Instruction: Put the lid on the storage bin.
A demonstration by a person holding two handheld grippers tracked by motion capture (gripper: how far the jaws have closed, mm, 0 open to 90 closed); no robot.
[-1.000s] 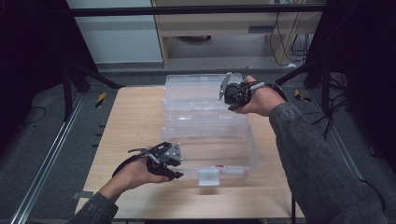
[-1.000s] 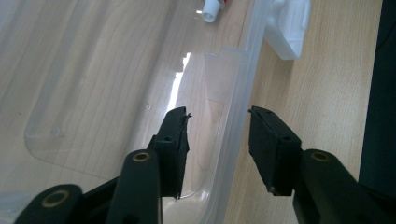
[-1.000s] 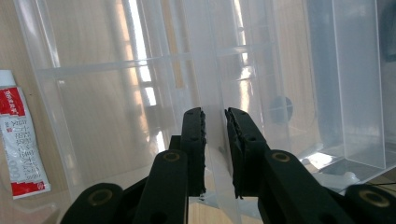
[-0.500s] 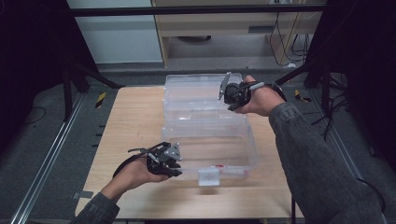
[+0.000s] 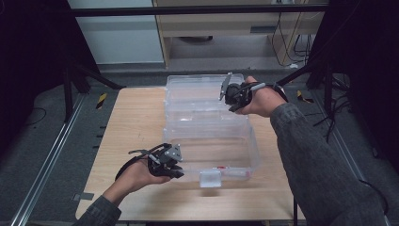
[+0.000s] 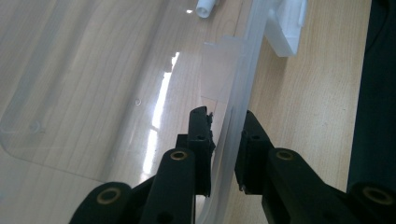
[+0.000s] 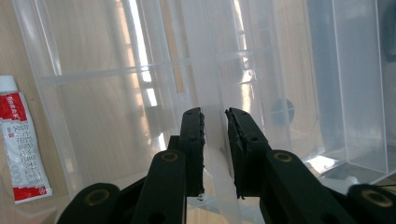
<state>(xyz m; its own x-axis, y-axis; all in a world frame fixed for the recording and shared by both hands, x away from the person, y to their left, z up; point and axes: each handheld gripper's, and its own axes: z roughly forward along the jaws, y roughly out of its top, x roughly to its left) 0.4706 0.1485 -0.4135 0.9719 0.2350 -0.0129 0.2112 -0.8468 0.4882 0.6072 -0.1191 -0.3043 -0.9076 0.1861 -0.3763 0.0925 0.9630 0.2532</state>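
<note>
A clear plastic box (image 5: pixel 254 150) lies open on the wooden table (image 5: pixel 131 122), its lid (image 5: pixel 197 92) folded back on the far side. My left gripper (image 5: pixel 179 172) is at the box's near left corner. Its jaws have just been closing, and they are now shut on the thin front wall (image 6: pixel 226 116). My right gripper (image 5: pixel 231 102) is at the far right, shut on the lid's clear edge (image 7: pixel 215 116). A red and white tube (image 7: pixel 21 140) lies inside the box (image 5: pixel 230 170).
A white latch (image 5: pixel 210 179) sticks out from the box's front edge, and it also appears in the left gripper view (image 6: pixel 287 28). Bare wood lies to the left of the box. Dark frame legs (image 5: pixel 70 89) stand beyond the table's left side.
</note>
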